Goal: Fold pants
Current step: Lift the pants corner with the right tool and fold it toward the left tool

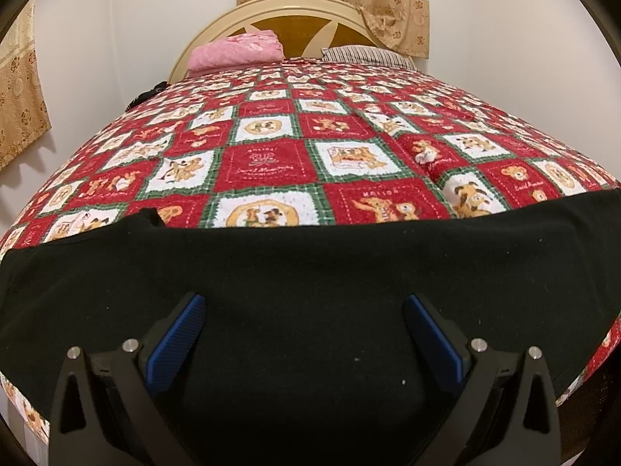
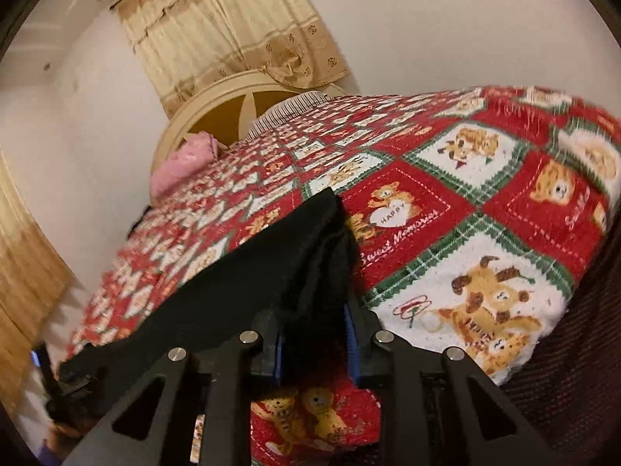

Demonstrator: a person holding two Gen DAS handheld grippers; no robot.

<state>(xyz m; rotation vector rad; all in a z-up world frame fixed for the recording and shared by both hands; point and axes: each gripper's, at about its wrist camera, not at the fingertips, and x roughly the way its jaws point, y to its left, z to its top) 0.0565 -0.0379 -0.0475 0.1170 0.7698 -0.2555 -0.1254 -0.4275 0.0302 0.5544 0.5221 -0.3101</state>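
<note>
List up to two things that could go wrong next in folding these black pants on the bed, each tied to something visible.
1. The right gripper pinches only a bunched end of the pants; the fabric might slip out when pulled.
2. The left gripper is open above the pants, holding nothing, so the cloth could drag across the quilt and wrinkle.

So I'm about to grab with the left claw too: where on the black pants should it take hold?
Take the near edge of the pants, coming in low from the bed's foot side. The cloth lies flat there beneath the open left claw, so only an edge offers a pinch.
</note>
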